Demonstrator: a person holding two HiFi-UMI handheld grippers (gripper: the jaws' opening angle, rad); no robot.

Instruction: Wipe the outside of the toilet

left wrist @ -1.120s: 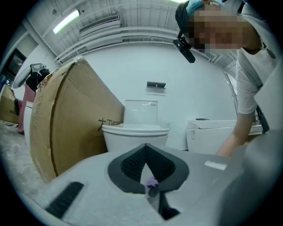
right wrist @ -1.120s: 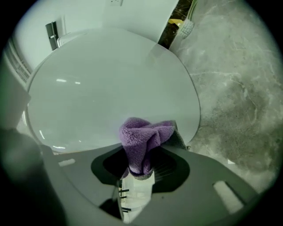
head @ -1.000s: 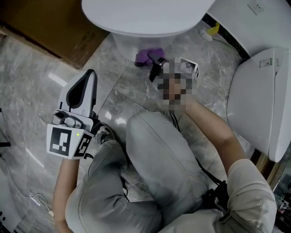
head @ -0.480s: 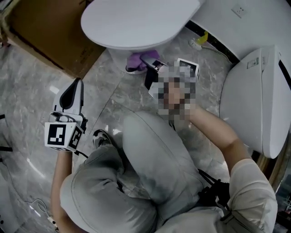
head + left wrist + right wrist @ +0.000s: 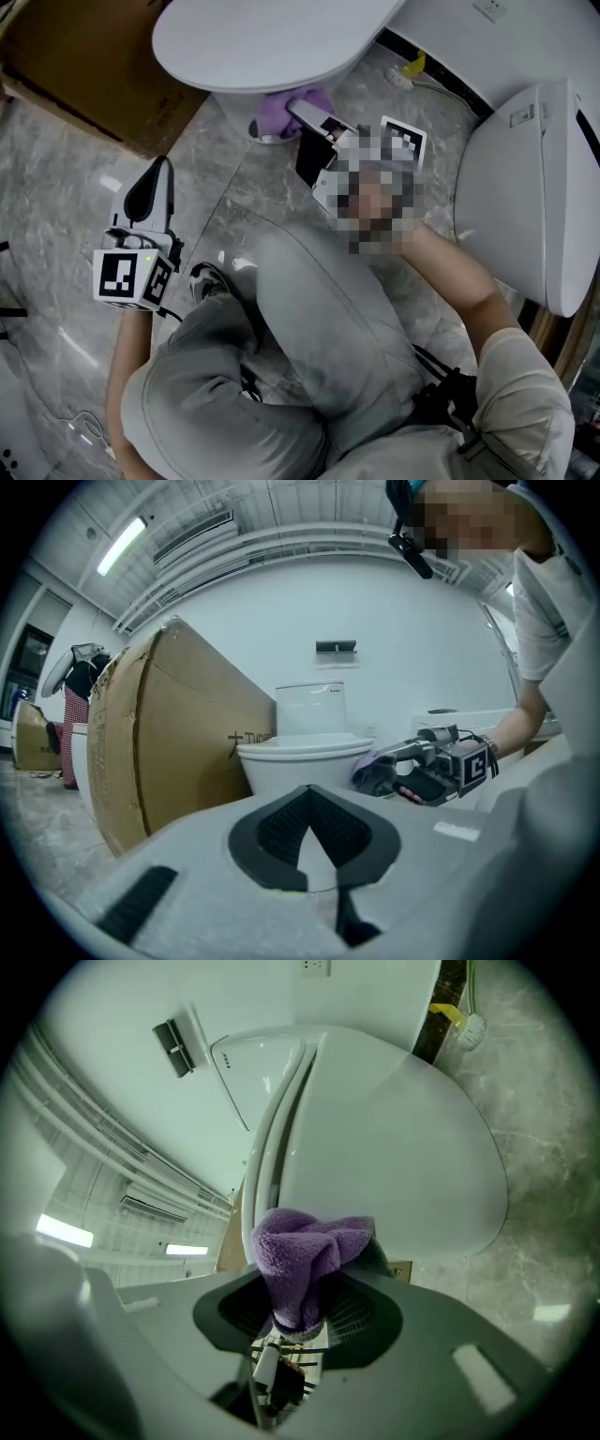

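Presently, a purple cloth (image 5: 286,105) is clamped between the 2 jaws of the right hand-held gripper (image 5: 302,117) and is held against the outside of the toilet (image 5: 253,42), on the bowl just beneath the closed lid and close to the floor (image 5: 56,187). In the right gripper view the cloth (image 5: 305,1251) is seen bunched above the jaws of the right hand-held gripper (image 5: 300,1321), with the white side of the toilet (image 5: 394,1147) right behind it. The left hand-held gripper (image 5: 157,173) is held well apart from the toilet, low over the marble floor and beside a bent knee (image 5: 309,291) in grey trousers. In its own view the left hand-held gripper (image 5: 309,803) is seen with its jaws brought together at the tips and nothing between them. A cardboard box (image 5: 84,66) is seen standing just beside the toilet, and a 2nd white toilet (image 5: 534,187) is seen at the right.
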